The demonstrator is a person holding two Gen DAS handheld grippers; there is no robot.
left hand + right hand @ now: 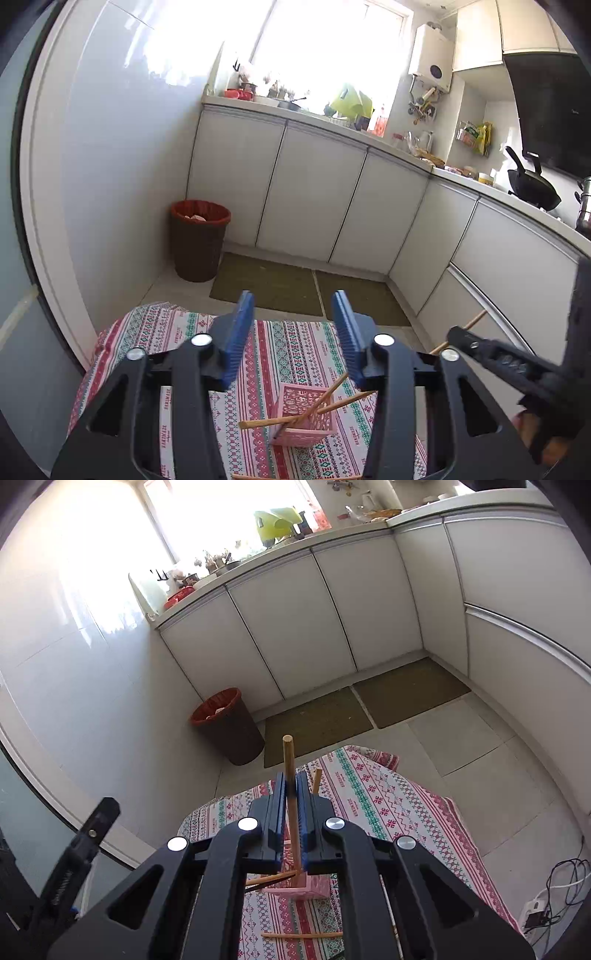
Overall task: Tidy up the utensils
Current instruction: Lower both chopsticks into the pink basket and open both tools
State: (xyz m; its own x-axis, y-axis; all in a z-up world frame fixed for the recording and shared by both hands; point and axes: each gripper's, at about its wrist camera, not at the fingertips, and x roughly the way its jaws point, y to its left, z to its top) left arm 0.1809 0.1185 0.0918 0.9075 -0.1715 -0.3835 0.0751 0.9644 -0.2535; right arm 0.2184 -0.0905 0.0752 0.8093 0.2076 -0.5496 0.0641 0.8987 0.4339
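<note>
On the patterned tablecloth (388,805), right gripper (291,797) pinches a chopstick (289,768) above the pink basket (306,417) at six o'clock; left gripper (295,332) spread, empty; recommend lowering vertically.

Pink basket (303,413) mouth crossed by slanting chopsticks (325,400) (partly blocked) — patterned cloth (280,354) around it open

Pink basket (304,413) (chopsticks (325,400) inside) below parted hand-held gripper (295,325).
</note>
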